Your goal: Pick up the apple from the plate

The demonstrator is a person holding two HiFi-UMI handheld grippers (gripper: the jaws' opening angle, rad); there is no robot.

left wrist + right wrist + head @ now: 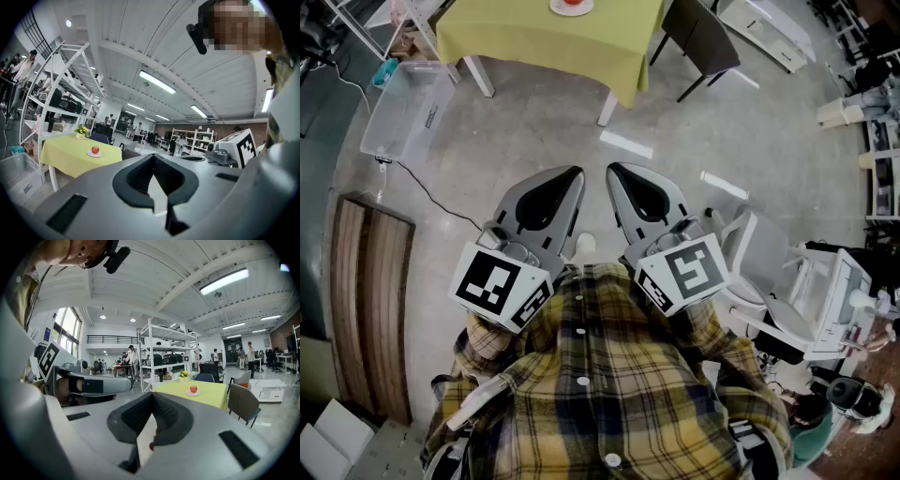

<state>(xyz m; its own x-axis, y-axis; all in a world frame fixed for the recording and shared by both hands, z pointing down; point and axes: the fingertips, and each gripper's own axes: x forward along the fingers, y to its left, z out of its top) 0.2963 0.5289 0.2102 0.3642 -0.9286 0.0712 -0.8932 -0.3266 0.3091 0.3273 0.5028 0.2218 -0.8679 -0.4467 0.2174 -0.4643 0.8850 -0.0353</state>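
Observation:
A red apple [95,150] [193,389] rests on a small white plate [93,154] [192,393] on a table with a yellow-green cloth [553,42] [70,157] [208,397], several steps ahead of me. In the head view the plate [572,6] shows at the top edge. My left gripper [574,174] [153,157] and right gripper [615,171] [152,395] are held side by side in front of my chest, far from the table. Both point towards it with tips together and nothing between the jaws.
A clear plastic box [408,108] lies on the floor left of the table, and a dark chair [703,37] [241,404] stands at its right. A flower pot [184,375] sits on the table. White shelving [164,348] stands behind, a white cart [825,300] at my right.

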